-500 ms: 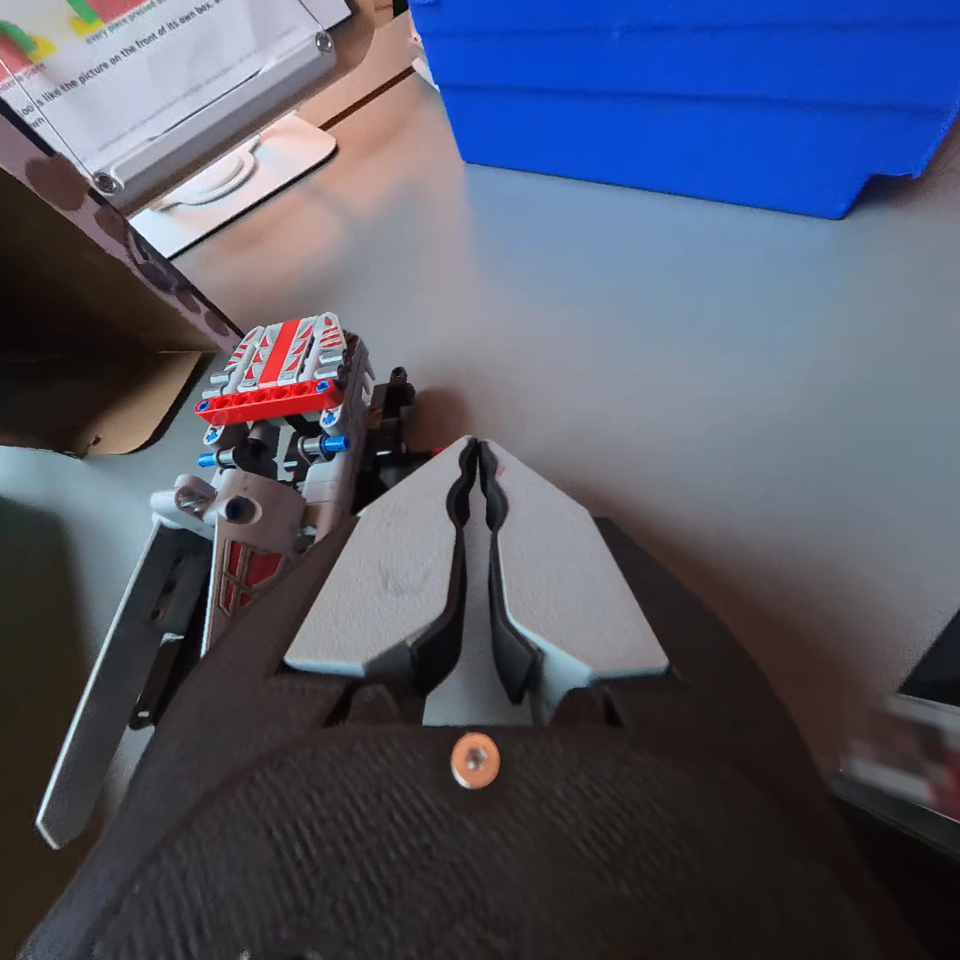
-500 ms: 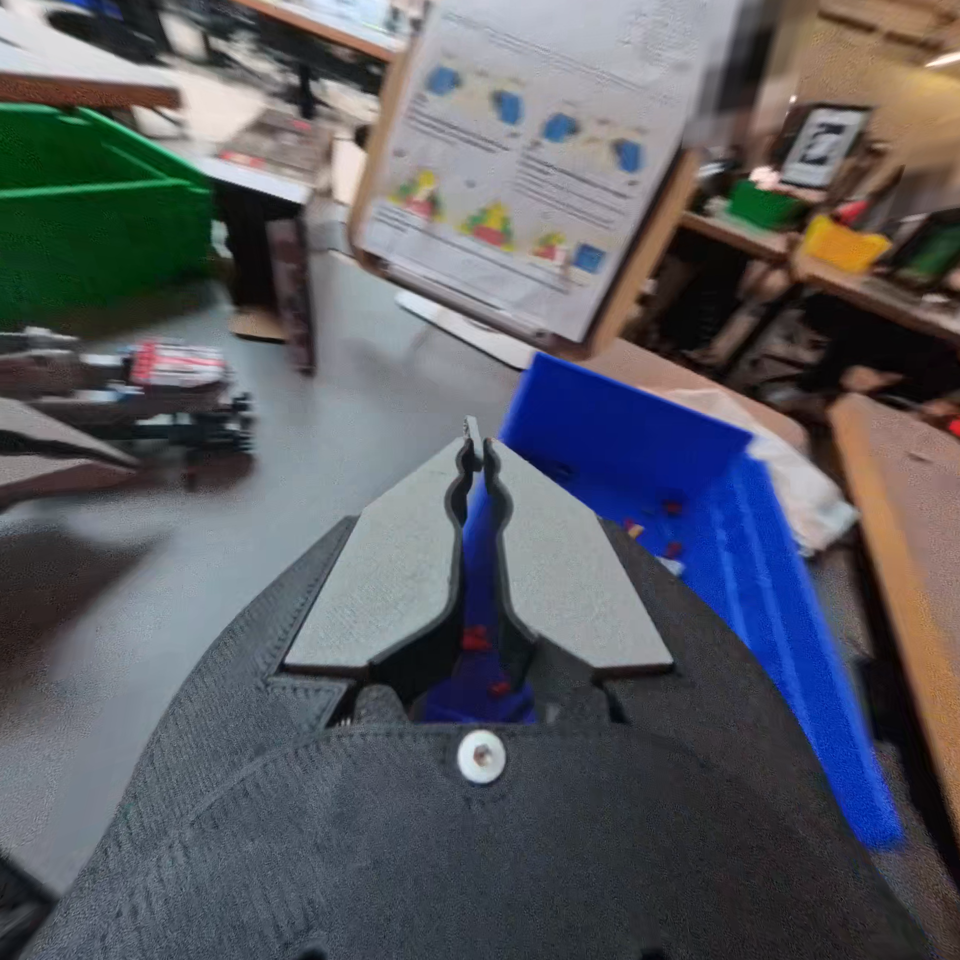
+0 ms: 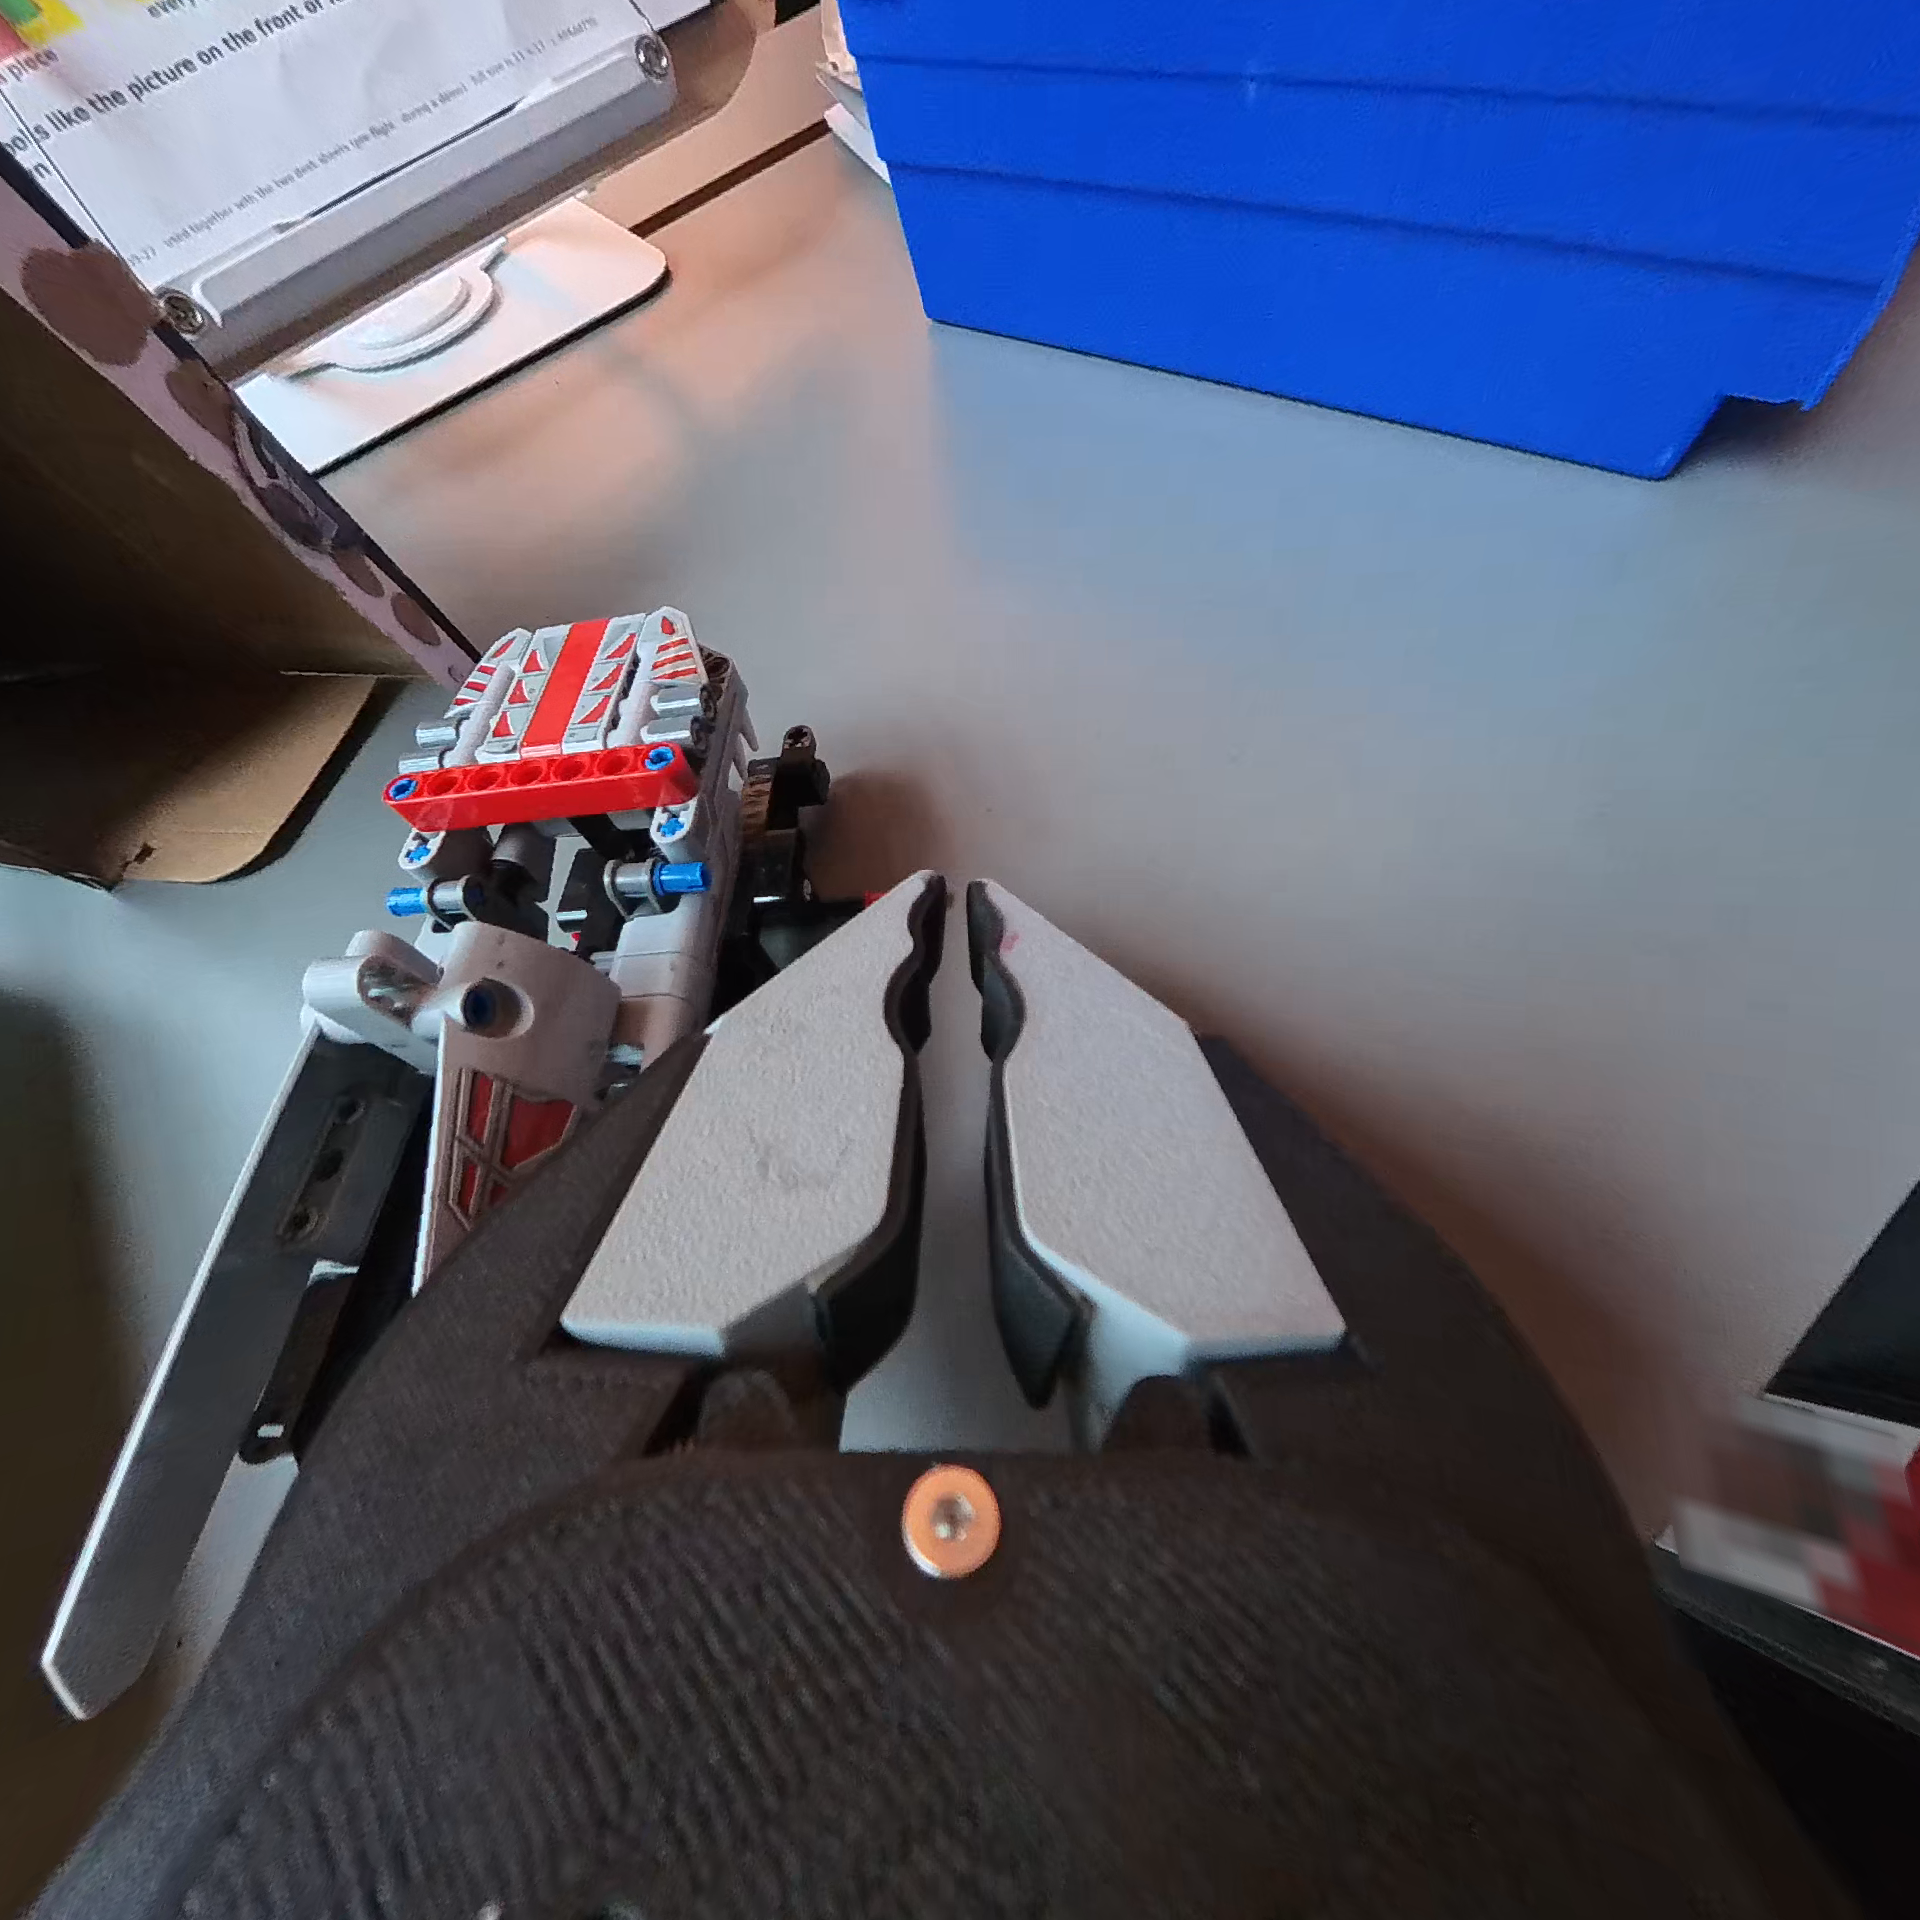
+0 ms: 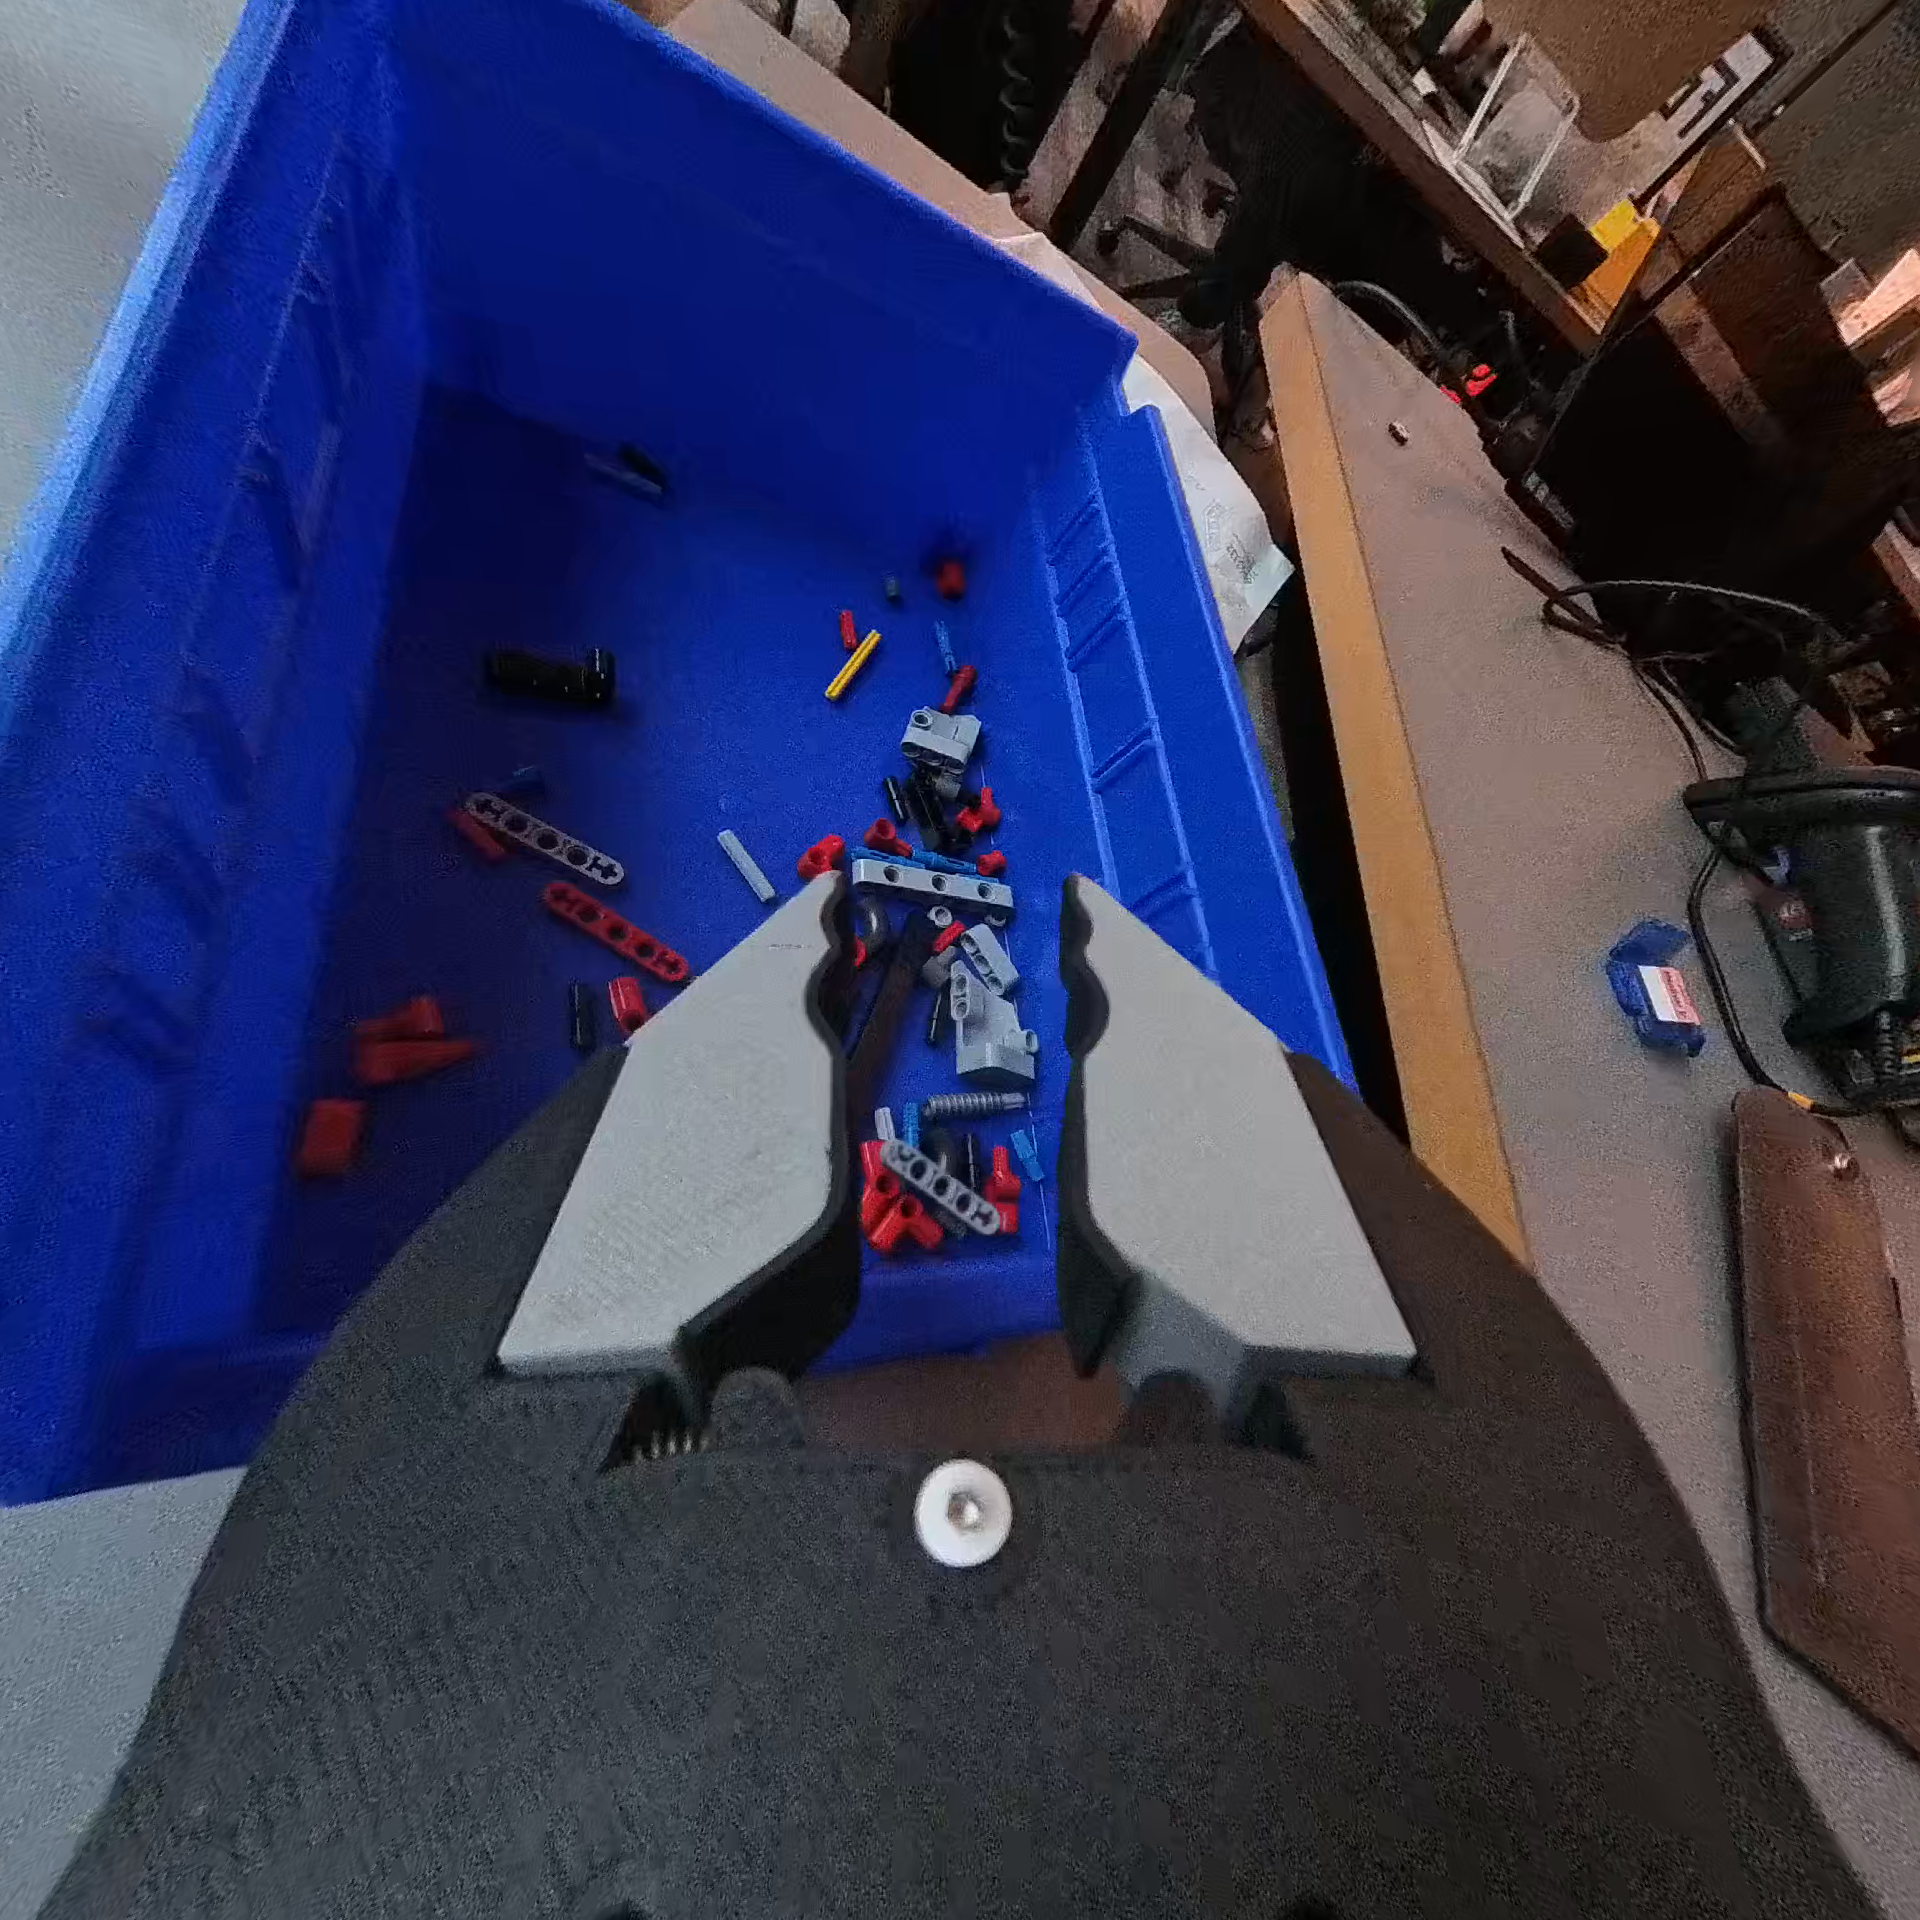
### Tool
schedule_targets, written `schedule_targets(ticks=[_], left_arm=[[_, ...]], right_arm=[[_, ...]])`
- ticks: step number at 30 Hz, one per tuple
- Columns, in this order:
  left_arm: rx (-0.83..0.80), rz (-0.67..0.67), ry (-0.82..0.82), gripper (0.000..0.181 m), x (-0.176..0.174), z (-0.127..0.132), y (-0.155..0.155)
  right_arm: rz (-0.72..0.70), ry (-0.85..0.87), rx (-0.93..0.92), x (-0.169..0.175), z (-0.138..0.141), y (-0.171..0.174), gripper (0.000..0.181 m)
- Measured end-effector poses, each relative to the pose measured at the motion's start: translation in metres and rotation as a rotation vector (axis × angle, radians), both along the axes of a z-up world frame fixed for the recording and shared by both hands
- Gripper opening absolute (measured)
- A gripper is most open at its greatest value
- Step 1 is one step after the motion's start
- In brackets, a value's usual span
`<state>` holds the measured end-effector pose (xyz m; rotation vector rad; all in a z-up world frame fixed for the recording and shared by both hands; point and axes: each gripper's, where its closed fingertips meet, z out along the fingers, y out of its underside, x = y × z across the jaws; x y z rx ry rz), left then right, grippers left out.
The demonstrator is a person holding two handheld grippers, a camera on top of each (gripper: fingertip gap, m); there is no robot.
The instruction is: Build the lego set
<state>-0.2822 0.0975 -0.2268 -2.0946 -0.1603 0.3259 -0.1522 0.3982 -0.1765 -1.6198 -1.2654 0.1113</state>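
A partly built grey, red and black lego model [image 3: 561,790] lies on the grey table, with a long grey blade [image 3: 197,1382] running toward me. My left gripper [image 3: 956,899] sits just right of the model, shut with only a slit between the tips and nothing in it. My right gripper [image 4: 951,899] is open and empty, hovering over the blue bin [image 4: 260,623]. The bin holds several loose pieces: a grey beam [image 4: 930,881] right below the fingertips, a red beam [image 4: 615,932], a thin grey liftarm [image 4: 543,836] and a spring [image 4: 971,1103].
The blue bin also shows at the far right in the left wrist view [image 3: 1351,208]. A cardboard box [image 3: 125,623] and an instruction sheet stand [image 3: 416,270] are behind the model. A wooden bench [image 4: 1371,831] with a black device and cables [image 4: 1849,883] lies right of the bin. The left gripper's tips are roughly 35 cm from the right gripper's.
My right gripper has swung right and tipped down over the blue bin, and has opened. My left gripper and the model have hardly moved.
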Motion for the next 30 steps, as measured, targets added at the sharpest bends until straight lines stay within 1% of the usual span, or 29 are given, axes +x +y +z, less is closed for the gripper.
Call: schedule_targets(ticks=[9, 11, 12, 14, 16, 17, 18, 19, 20, 22, 23, 24, 25, 28, 30], left_arm=[[0.007, -0.037, -0.01, 0.004, 0.009, 0.002, 0.002], [0.006, -0.058, -0.003, 0.003, 0.013, 0.009, 0.001], [0.015, -0.067, 0.012, 0.002, 0.014, 0.019, -0.001], [0.065, -0.055, 0.069, 0.002, 0.005, 0.052, -0.01], [0.135, 0.011, 0.137, 0.002, -0.018, 0.093, -0.029], [0.154, 0.049, 0.154, 0.003, -0.031, 0.108, -0.042], [0.151, 0.082, 0.154, 0.007, -0.045, 0.116, -0.054], [0.12, 0.105, 0.137, 0.014, -0.058, 0.116, -0.067], [0.069, 0.12, 0.11, 0.021, -0.071, 0.11, -0.078], [-0.017, 0.151, 0.034, 0.034, -0.091, 0.09, -0.096], [-0.053, 0.122, -0.031, 0.042, -0.092, 0.077, -0.099], [-0.075, 0.064, -0.1, 0.051, -0.087, 0.066, -0.098], [-0.089, 0.021, -0.161, 0.055, -0.082, 0.056, -0.097], [-0.146, -0.076, -0.266, 0.044, -0.072, 0.03, -0.095], [-0.183, -0.116, -0.302, 0.035, -0.066, 0.016, -0.094]], right_arm=[[0.026, 0.034, 0.043, -0.003, 0.019, -0.011, 0.035], [0.033, 0.041, 0.054, -0.003, 0.025, -0.015, 0.035], [0.039, 0.05, 0.055, -0.003, 0.029, -0.018, 0.036], [0.072, 0.09, 0.042, -0.004, 0.043, -0.029, 0.038], [0.137, 0.158, 0.023, -0.009, 0.061, -0.048, 0.039], [0.189, 0.193, 0.0, -0.013, 0.068, -0.062, 0.04], [0.253, 0.224, -0.035, -0.02, 0.073, -0.078, 0.042], [0.324, 0.247, -0.081, -0.027, 0.076, -0.097, 0.044], [0.399, 0.258, -0.133, -0.035, 0.075, -0.117, 0.045], [0.547, 0.241, -0.255, -0.05, 0.064, -0.159, 0.047], [0.62, 0.223, -0.321, -0.057, 0.055, -0.18, 0.047], [0.683, 0.206, -0.388, -0.064, 0.046, -0.2, 0.048], [0.733, 0.185, -0.455, -0.069, 0.035, -0.218, 0.047], [0.837, 0.092, -0.619, -0.081, -0.002, -0.262, 0.046], [0.871, 0.023, -0.671, -0.086, -0.025, -0.281, 0.046]])
